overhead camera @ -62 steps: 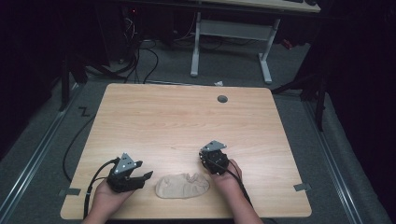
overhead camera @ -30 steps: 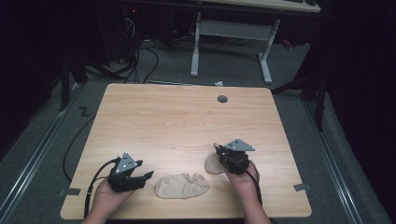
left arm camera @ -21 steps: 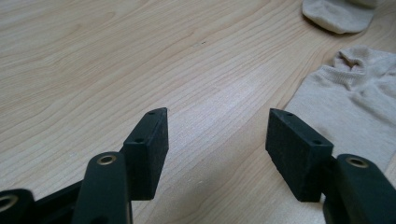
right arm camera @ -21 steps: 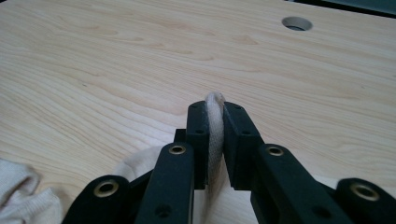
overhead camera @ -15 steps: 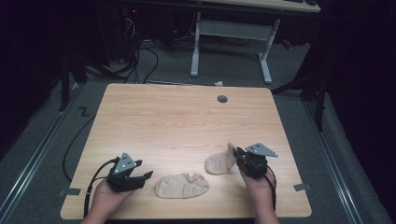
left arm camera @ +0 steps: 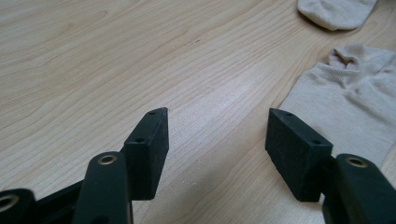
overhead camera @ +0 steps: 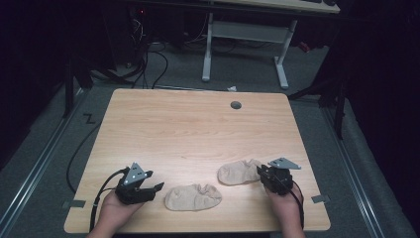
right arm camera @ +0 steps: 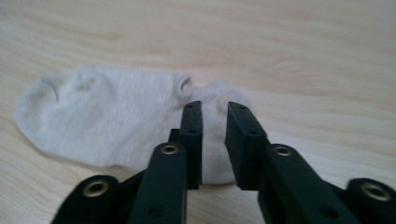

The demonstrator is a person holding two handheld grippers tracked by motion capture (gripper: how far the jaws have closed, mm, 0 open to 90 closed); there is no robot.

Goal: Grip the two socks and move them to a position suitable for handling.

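Beige socks, two of them, flat on the wood table [overhead camera: 198,129], apart from each other. R sock [overhead camera: 237,172] lies w/ its long axis roughly across the table, one end pointing at the right gripper [overhead camera: 260,173], rest running away to the left of it. In the right gripper view that end sits under and betw the tips [right arm camera: 214,126]: jaws narrow, slim gap, they've just been closing a bit; cloth shows in the gap but looks flat, no fold visibly pinched, so prob not gripped. L sock [overhead camera: 193,197] lies nearer the person's edge, also lengthwise across, just right of the left gripper [overhead camera: 157,188]. Left gripper view: jaws wide, bare wood betw them [left arm camera: 215,135], that sock [left arm camera: 345,102] off to the right of the right-hand pad, not betw. So each hand has its own sock closest; for the left one the next reach looks like a short slide toward the sock's near end, approx along its long axis
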